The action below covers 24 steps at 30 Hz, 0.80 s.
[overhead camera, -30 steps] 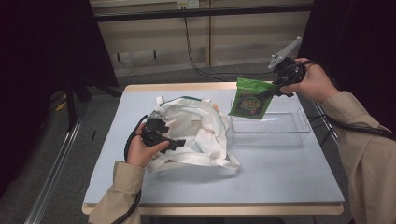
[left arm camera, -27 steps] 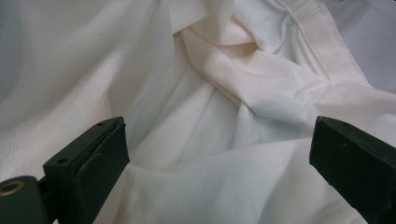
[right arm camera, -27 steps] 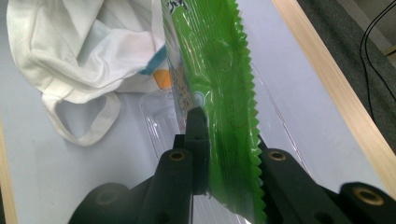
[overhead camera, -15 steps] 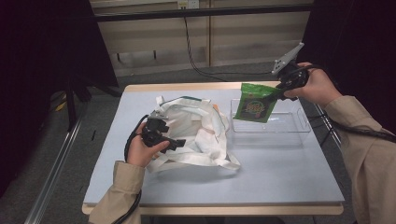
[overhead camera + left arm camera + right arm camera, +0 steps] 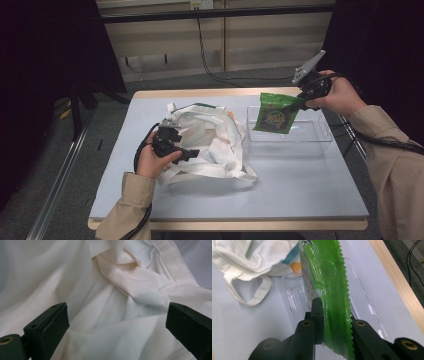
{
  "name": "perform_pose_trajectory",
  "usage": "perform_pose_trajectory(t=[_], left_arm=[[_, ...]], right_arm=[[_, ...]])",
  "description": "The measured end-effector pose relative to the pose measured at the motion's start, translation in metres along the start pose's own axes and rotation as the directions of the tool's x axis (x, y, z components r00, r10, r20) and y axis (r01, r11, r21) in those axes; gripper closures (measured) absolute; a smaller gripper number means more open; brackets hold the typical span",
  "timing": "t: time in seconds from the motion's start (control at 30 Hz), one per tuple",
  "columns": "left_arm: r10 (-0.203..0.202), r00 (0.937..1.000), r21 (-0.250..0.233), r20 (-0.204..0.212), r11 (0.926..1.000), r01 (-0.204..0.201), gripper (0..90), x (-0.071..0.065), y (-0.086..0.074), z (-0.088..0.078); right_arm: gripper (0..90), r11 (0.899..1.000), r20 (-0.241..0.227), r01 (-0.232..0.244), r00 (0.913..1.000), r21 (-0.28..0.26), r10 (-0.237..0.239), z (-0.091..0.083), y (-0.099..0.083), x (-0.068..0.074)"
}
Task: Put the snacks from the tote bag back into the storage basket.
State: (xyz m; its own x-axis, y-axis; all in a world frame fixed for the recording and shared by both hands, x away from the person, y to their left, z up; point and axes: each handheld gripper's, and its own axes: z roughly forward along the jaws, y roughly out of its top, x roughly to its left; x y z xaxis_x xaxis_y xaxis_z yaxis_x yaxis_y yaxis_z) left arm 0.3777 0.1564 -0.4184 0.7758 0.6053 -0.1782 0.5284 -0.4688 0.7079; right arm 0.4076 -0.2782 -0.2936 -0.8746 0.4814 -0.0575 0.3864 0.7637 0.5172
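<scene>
A green snack packet (image 5: 274,113) hangs in the air above the clear plastic tray (image 5: 320,136) at the table's right, with my right gripper (image 5: 302,100) shut on its top corner. In the right gripper view the packet (image 5: 329,285) is pinched between the two jaws of that gripper (image 5: 329,325), and the tray (image 5: 294,295) lies below it. A crumpled white cloth tote bag (image 5: 210,137) lies mid-table. My left gripper (image 5: 189,152) rests at the bag's left side, open; its view has the jaws wide apart over the folded white cloth (image 5: 120,300).
The grey table top (image 5: 300,185) has a wooden edge (image 5: 210,93) along its far side. The bag's loose handles (image 5: 249,290) lie on the table beside the tray. Orange and teal items (image 5: 294,263) peek out of the bag's mouth.
My right gripper has carried the green packet to the right and a little up, over the tray. The left gripper and the bag have stayed put.
</scene>
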Motion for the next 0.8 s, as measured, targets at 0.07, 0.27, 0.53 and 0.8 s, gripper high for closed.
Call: perform_pose_trajectory(t=[0.07, 0.27, 0.53, 0.8], left_arm=[[0.001, 1.0, 0.002, -0.001, 1.0, -0.001, 4.5, 0.0, 0.0, 0.0], [0.003, 1.0, 0.003, -0.002, 1.0, -0.003, 4.5, 0.0, 0.0, 0.001], [0.003, 1.0, 0.005, 0.006, 1.0, -0.003, 4.5, 0.0, -0.001, 0.003], [0.002, 1.0, 0.006, 0.006, 1.0, -0.002, 4.5, 0.001, -0.001, 0.003]], right_arm=[[80.3, 1.0, -0.002, 0.0, 1.0, 0.009, 0.0, 0.0, 0.0, 0.0], [80.3, 1.0, 0.006, 0.004, 1.0, 0.005, -0.004, 0.006, -0.001, -0.004], [80.3, 1.0, 0.005, 0.005, 1.0, 0.015, -0.005, 0.015, 0.001, -0.01], [80.3, 1.0, 0.003, -0.005, 1.0, 0.021, 0.005, 0.023, 0.0, -0.02]])
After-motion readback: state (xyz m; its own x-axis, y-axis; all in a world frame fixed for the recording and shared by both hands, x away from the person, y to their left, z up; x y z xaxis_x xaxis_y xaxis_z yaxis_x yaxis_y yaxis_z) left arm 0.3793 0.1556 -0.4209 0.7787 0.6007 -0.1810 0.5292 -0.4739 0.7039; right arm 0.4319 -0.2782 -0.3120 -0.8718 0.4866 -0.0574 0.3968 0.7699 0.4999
